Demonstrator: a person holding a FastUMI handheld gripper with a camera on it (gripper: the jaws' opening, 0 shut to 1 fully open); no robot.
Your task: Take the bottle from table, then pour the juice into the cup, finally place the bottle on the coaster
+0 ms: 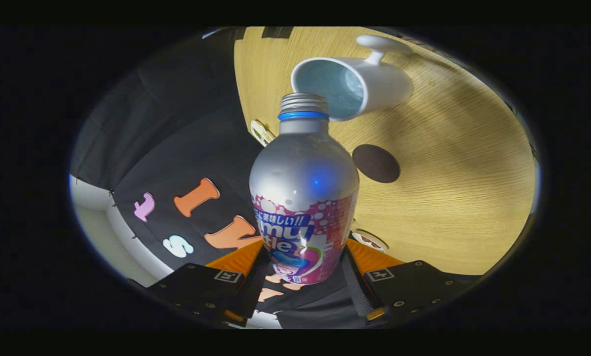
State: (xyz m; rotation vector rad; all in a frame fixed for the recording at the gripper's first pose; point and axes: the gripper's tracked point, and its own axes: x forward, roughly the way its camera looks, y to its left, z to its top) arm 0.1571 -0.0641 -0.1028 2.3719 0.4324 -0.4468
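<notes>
A silver bottle (302,198) with a pink label and a blue neck ring is held between my two fingers; my gripper (302,277) is shut on its lower body. The view is rolled hard, so the bottle is tipped with its open, capless mouth right at the rim of the white cup (354,81). The cup's pale blue inside faces me and its handle points away. A dark round coaster (376,163) lies on the wooden table (463,173) beside the bottle's shoulder, between the cup and my fingers.
The black cloth wall stands along the table's far edge. Two small printed stickers or tags (261,131) sit on the table near that edge, one partly hidden behind the bottle.
</notes>
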